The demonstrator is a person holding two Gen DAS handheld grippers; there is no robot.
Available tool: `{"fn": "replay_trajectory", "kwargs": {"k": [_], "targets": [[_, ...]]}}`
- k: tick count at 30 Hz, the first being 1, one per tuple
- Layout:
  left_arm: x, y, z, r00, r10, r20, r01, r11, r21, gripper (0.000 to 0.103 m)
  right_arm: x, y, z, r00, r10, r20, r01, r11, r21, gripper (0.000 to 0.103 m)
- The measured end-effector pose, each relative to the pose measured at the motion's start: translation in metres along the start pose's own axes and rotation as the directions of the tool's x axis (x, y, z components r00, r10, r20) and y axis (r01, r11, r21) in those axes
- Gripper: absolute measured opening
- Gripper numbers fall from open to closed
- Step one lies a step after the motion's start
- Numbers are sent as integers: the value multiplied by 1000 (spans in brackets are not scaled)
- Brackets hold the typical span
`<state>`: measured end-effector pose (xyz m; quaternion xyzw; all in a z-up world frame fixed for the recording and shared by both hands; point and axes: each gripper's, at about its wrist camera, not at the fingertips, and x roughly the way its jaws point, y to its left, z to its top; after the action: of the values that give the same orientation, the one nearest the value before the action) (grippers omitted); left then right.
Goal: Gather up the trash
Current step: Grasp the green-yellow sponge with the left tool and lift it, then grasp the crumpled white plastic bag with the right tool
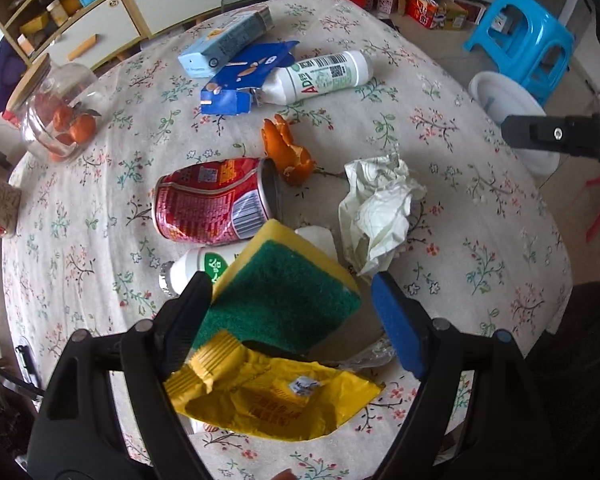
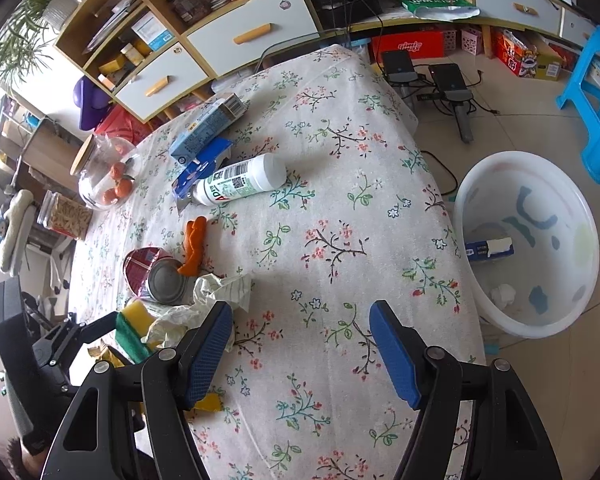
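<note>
Floral tablecloth over a table, shelving behind. Left gripper spread wide, nothing clamped; green-and-yellow sponge between its fingers, touching the left one, yellow wrapper just below. Ahead: crushed red can, crumpled paper ahead-right, orange peel beyond, farther off a white bottle, blue carton. Right gripper likewise open and empty above bare cloth, paper at its left finger. White basin on the floor ahead-right, holding some scraps.
</note>
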<state>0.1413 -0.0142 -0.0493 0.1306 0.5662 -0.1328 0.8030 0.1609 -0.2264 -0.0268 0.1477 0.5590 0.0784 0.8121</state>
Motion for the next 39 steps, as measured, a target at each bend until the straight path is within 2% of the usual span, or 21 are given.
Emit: {"fn": "replay_trajectory", "kwargs": {"k": [2,3,6,11,14,18,21,23,28,33,39], "targets": [[1,0,-1,1000,21,1,-21,1000,8,82,0,1,0,1000,0,0,0,1000,-3,73],[1,0,-2,1000,29,4,-29,1000,8,76,0,2,-1,1000,-1,-1,1,1000,-4,73],[-2,5,-5,1000,26,11,-26,1000,-9,72,2,3,-1,1000,-2,-5,2,1000,-5,73],[-19,26,-3,995,-19,95,31,992,-120,69,6,8,-2,1000,-4,-10,4,1000,-18,73],[-38,38,-3,980,-52,192,87,980,-178,69,9,13,-3,1000,-3,-17,3,1000,-29,73],[-61,51,-5,951,-54,304,130,964,-234,69,17,23,-4,999,12,-34,-14,999,-45,73],[-71,62,-9,933,-53,355,161,945,-283,69,24,33,-5,998,34,-48,-36,998,-47,73],[-76,72,-11,924,-61,378,196,924,-329,69,29,40,-5,998,42,-53,-45,998,-52,73],[-77,99,-21,902,-77,424,280,852,-442,69,45,57,-5,994,76,-82,-80,995,-54,73],[-76,118,-33,896,-76,438,316,801,-508,69,64,71,-6,989,88,-117,-96,994,-61,73],[-76,135,-44,896,-63,440,319,780,-538,69,85,77,-2,981,111,-161,-119,992,-37,72]]}}
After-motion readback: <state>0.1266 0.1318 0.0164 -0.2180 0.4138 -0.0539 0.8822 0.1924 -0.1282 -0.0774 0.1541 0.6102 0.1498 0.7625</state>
